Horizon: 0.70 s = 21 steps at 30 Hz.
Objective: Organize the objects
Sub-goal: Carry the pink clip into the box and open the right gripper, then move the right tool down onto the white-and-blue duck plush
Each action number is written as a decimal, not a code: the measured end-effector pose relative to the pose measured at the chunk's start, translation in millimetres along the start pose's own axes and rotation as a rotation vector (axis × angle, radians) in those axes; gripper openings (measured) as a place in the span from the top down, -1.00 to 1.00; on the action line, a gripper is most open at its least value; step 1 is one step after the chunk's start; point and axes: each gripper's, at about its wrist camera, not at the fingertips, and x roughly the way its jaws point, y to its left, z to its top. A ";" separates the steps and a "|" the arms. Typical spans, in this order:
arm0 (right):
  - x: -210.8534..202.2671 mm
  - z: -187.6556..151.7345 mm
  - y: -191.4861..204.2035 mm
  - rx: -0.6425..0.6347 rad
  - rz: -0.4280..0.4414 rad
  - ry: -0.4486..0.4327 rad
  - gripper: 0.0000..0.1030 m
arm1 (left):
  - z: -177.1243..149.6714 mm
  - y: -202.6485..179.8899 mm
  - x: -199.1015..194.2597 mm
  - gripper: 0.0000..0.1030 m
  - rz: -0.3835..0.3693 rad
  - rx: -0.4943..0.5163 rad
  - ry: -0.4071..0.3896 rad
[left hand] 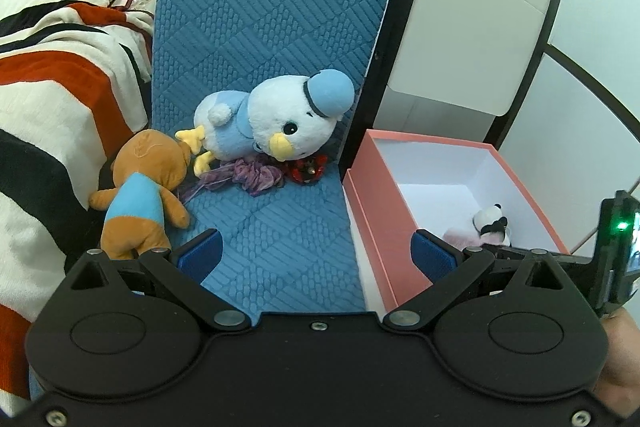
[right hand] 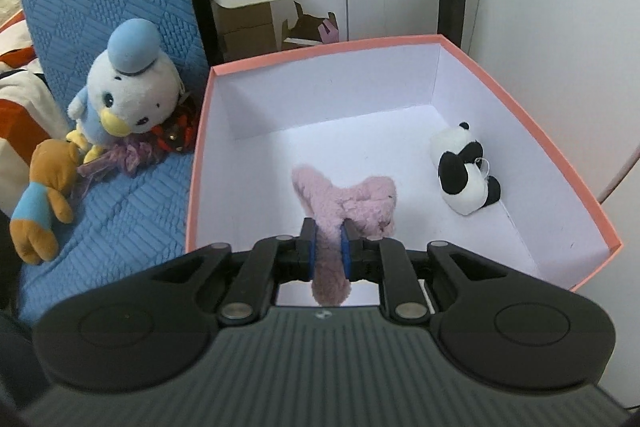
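— Two toys are over the pink box point(right hand: 532, 131) already, by my count: the panda point(right hand: 466, 173) lying on its floor by the right wall, and the pink plush point(right hand: 352, 203) I have in my right tool point(right hand: 329, 247).

— Have you let go of that one?

— No. The right tool's fingers are pinched shut on a limb of the pink plush, and its body hangs low inside the box, over the floor; I can't tell if it is touching down. I hold it there, I judge, so that it drops in and not on the rim.

— And your left?

— My left tool point(left hand: 316, 255) is spread wide, gripping nothing, hovering above the blue mat point(left hand: 280, 227) with the box just to its right. It looks ready for the next pick.

— What's left outside?

— Four things, grouped on the mat: one blue-and-white bird point(left hand: 276, 119) on its side, one brown bear point(left hand: 140, 195) face down at the mat's left edge beside the striped blanket point(left hand: 52, 75), one purple cloth tangle point(left hand: 244, 177) and one small red-and-black piece point(left hand: 306, 167), both partly under the bird. The bird is big, so I'd expect it to fill much of the box.
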 end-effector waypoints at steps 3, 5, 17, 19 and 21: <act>-12.2 4.3 3.2 -0.009 0.018 -0.039 -0.34 | 0.8 0.8 -1.1 -0.95 -0.005 0.002 -0.003; -21.9 6.8 7.7 -0.026 0.037 -0.072 -0.63 | 1.3 2.5 -2.1 -0.95 -0.005 0.000 -0.007; -60.9 11.7 57.8 -0.136 0.200 -0.118 -0.63 | 5.5 23.3 -7.8 -0.95 0.007 -0.023 -0.037; -61.4 11.2 68.3 -0.165 0.218 -0.119 -0.63 | 5.4 28.8 -5.9 -0.96 0.016 -0.029 -0.041; -61.0 10.9 79.4 -0.205 0.228 -0.128 -0.63 | 5.0 35.7 -0.9 -0.96 0.020 -0.033 -0.047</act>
